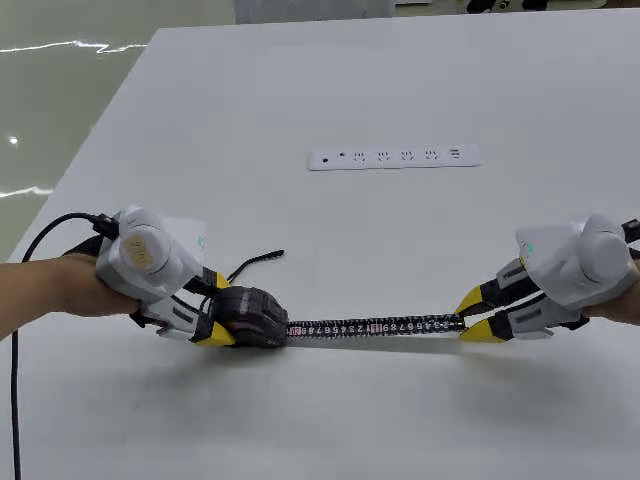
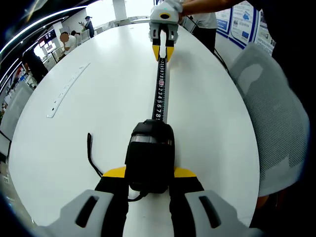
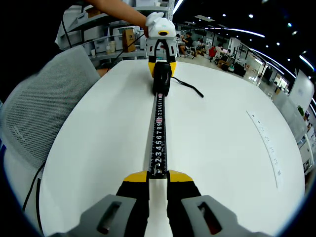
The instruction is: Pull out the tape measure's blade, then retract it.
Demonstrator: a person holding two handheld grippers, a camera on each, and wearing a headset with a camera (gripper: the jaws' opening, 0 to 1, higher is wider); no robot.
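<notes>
A black tape measure case (image 1: 248, 315) lies on the white table, with my left gripper (image 1: 219, 308) shut on it; the case (image 2: 149, 153) sits between the yellow-tipped jaws. Its black numbered blade (image 1: 375, 326) runs flat along the table to my right gripper (image 1: 476, 316), which is shut on the blade's end (image 3: 158, 173). The blade (image 3: 159, 128) stretches straight to the case (image 3: 162, 81) and the left gripper (image 3: 161, 66). From the left gripper view the blade (image 2: 160, 86) reaches the right gripper (image 2: 162, 53). A thin black wrist strap (image 1: 255, 263) trails from the case.
A white power strip (image 1: 394, 156) lies flat at mid-table beyond the blade. A black cable (image 1: 35, 250) hangs off the left gripper past the table's left edge. A grey mesh chair (image 2: 274, 118) stands beside the table. People sit in the background.
</notes>
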